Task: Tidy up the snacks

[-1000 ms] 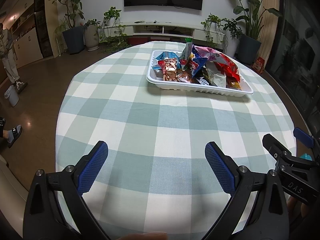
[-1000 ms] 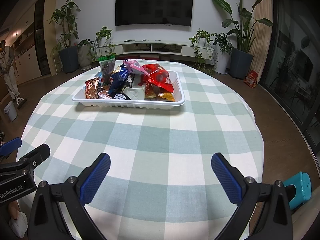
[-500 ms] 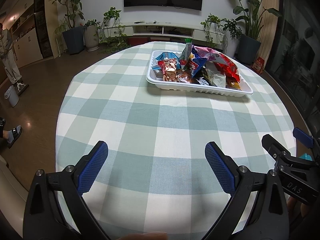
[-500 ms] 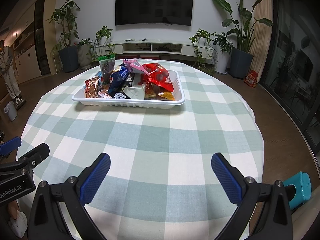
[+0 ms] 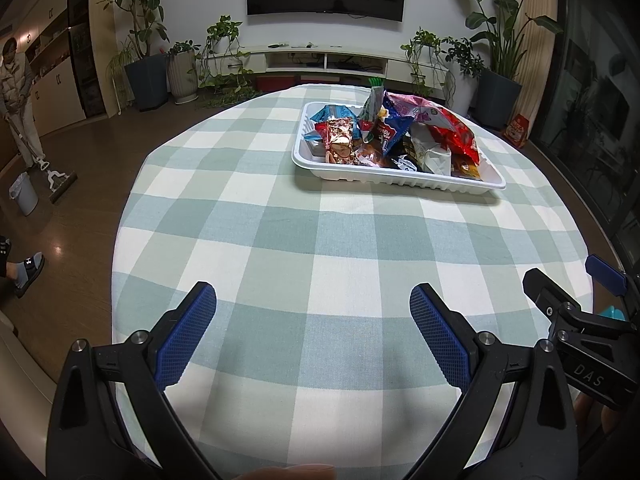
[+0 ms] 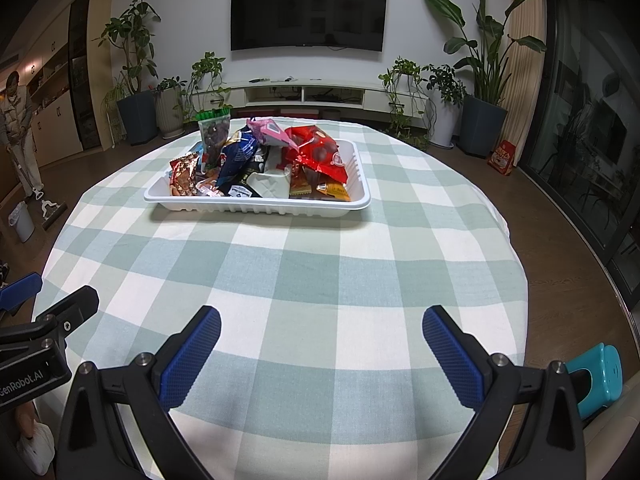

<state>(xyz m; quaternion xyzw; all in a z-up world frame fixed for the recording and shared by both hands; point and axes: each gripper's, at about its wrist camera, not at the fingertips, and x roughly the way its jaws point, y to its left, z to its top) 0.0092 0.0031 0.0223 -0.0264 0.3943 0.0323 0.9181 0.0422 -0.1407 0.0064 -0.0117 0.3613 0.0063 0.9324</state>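
A white plastic tray (image 5: 400, 178) (image 6: 256, 210) heaped with several snack packets sits on the far half of the round table. A big red bag (image 5: 456, 136) (image 6: 316, 152), a blue packet (image 6: 236, 156) and a copper foil packet (image 5: 340, 140) (image 6: 184, 174) show in the pile. My left gripper (image 5: 312, 304) hangs open over the near edge of the checked cloth, nothing between its fingers. My right gripper (image 6: 320, 326) is open too, empty, at the near edge. Each gripper shows at the side of the other's view.
The green and white checked cloth (image 5: 320, 248) covers the round table. A teal stool (image 6: 596, 376) stands low at the right. A person with a mop (image 5: 20, 120) and a bin (image 5: 24, 194) are at the far left. Potted plants and a TV unit line the back wall.
Both grippers stay open and nearly still. The tray and snacks have not moved. The person at the far left has shifted slightly.
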